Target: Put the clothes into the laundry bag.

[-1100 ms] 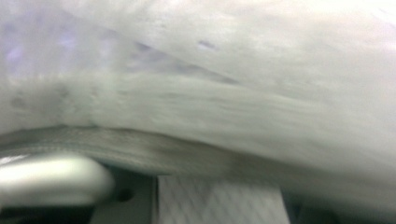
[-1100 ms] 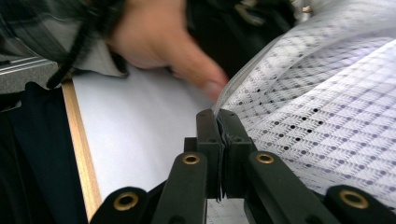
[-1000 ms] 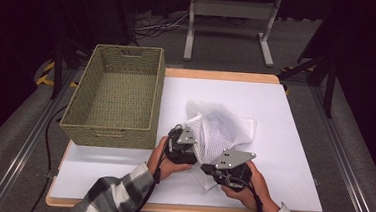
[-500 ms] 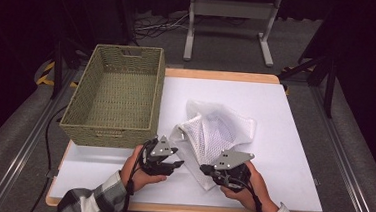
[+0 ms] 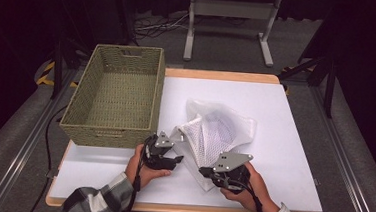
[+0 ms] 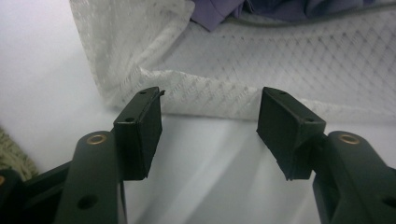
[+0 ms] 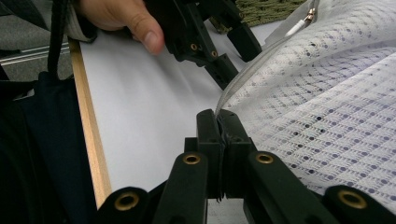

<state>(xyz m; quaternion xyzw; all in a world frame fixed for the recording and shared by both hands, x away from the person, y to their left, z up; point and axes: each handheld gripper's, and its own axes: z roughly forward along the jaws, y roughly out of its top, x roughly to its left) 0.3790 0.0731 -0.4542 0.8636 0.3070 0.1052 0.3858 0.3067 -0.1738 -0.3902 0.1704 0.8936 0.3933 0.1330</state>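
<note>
A white mesh bag [image 5: 214, 130] lies in the middle of the white table [image 5: 286, 108], and a purple garment [image 6: 219, 14] shows inside it. My right gripper [image 5: 205, 171] is shut on the bag's near edge [image 7: 327, 93], with the mesh pinched between its jaws [image 7: 218, 121]. My left gripper [image 5: 177, 160] rests just left of the bag and points at its hem [image 6: 280, 60]. Its jaws [image 6: 210, 109] have just been opening and stand open with only bare table between them. The right gripper view also catches the left gripper [image 7: 238, 63] beside the bag's zipper end [image 7: 306, 18].
A woven green basket [image 5: 108, 135] stands at the table's left side, close behind my left hand. The table's wooden front edge [image 7: 88, 126] runs just under both forearms. Bare white table lies right of the bag and behind it.
My left gripper has drawn back to the left, away from the bag's edge, and has sunk a little towards the table. The right gripper and the bag stay put.
</note>
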